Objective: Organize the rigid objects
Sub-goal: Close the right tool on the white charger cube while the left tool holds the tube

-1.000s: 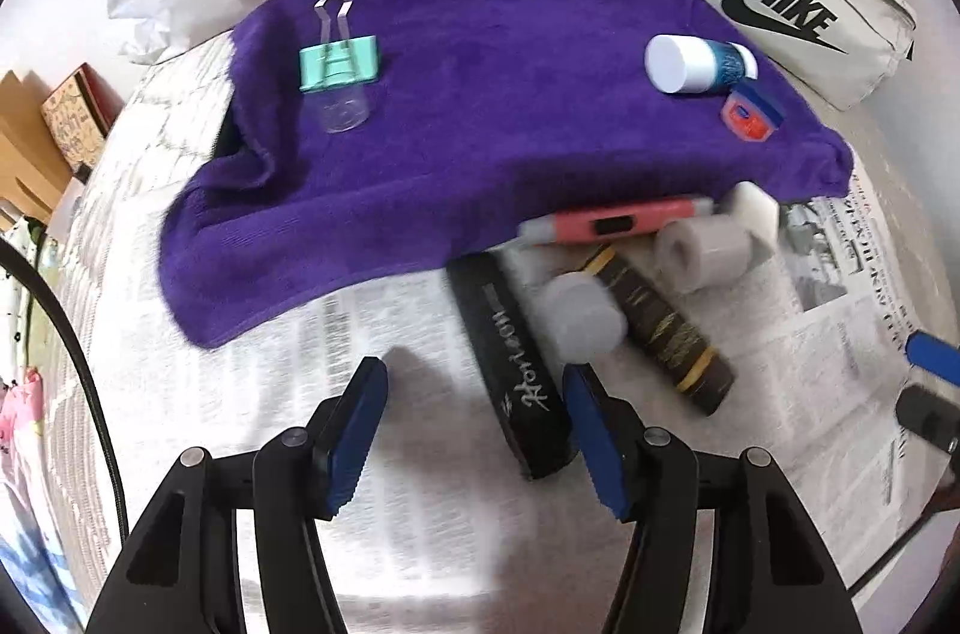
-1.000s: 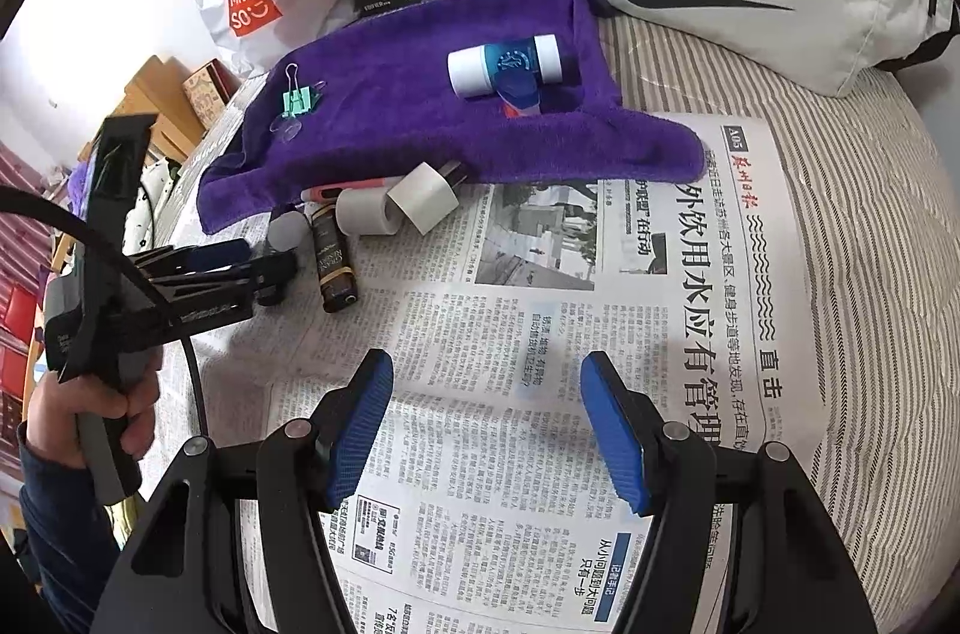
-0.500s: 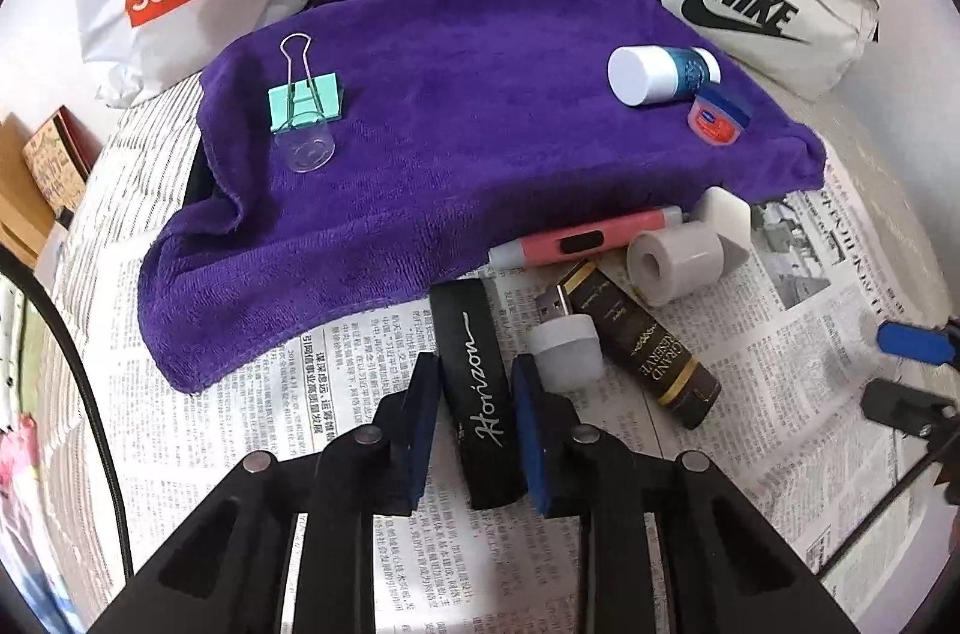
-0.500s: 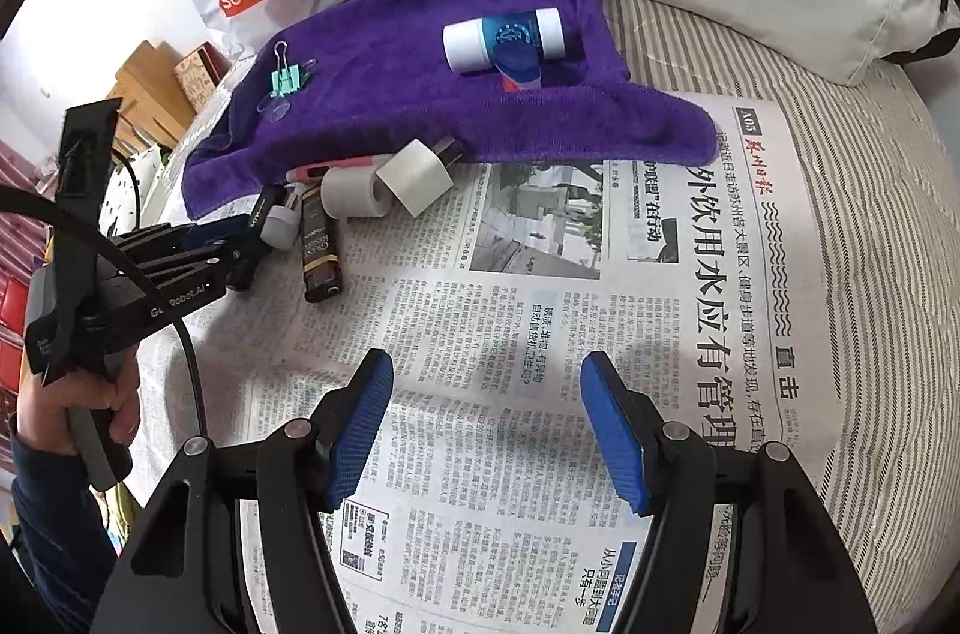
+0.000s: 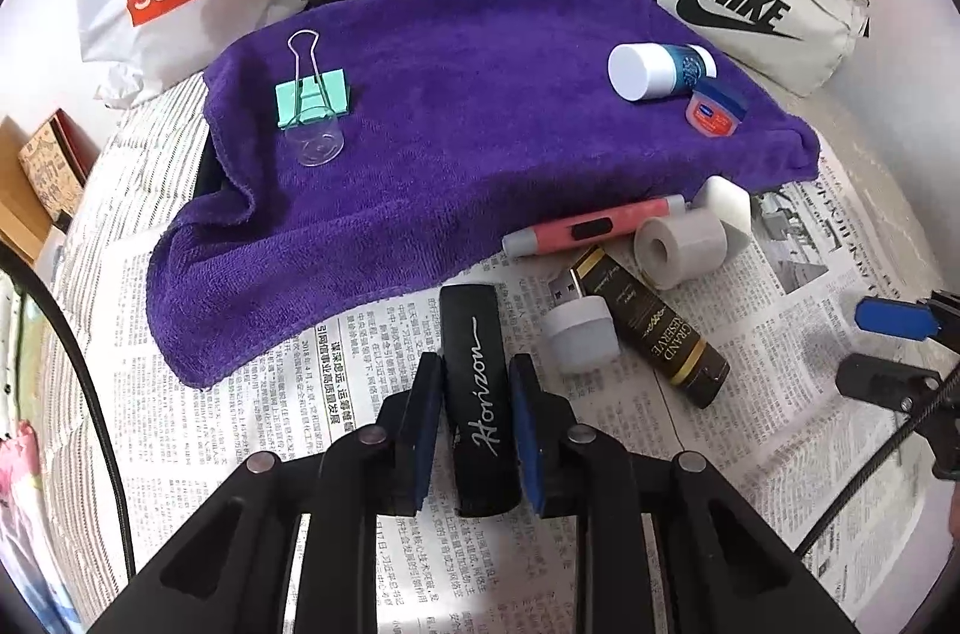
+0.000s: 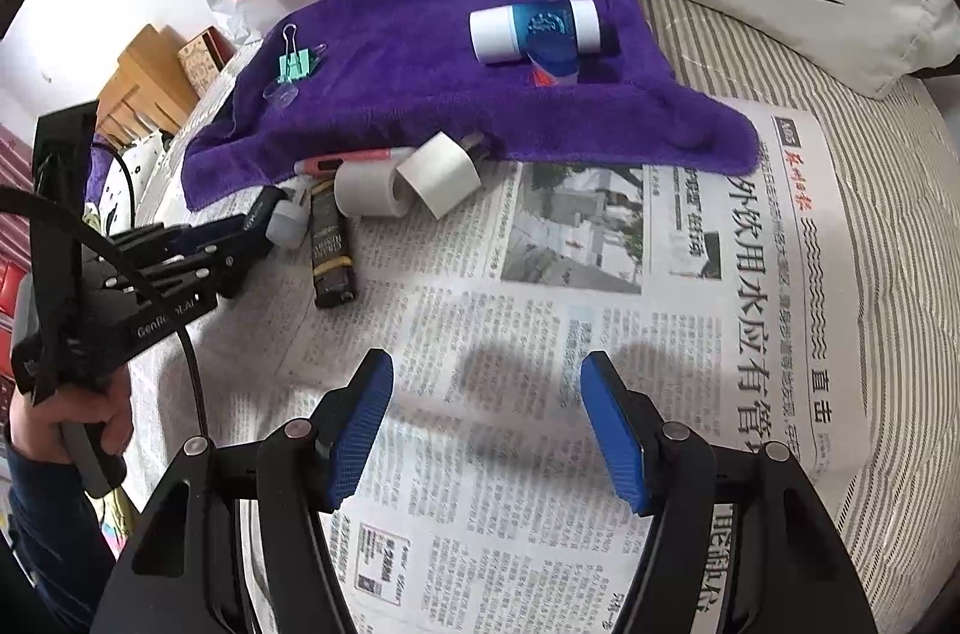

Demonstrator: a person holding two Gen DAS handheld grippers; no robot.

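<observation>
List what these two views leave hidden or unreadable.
- Left wrist view: near end of the black case, behind the left hand-held gripper shut on it.
- Right wrist view: small red tin, mostly behind the blue-and-white bottle.
- Right wrist view: newspaper small print, too fine.

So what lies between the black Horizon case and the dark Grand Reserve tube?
In the left wrist view, a white USB plug lies between the black Horizon case and the dark Grand Reserve tube.

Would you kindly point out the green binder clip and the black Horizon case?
green binder clip [image 5: 312,99], left wrist view, on its green body.
black Horizon case [image 5: 480,382], left wrist view, on its lettered top face.
</observation>
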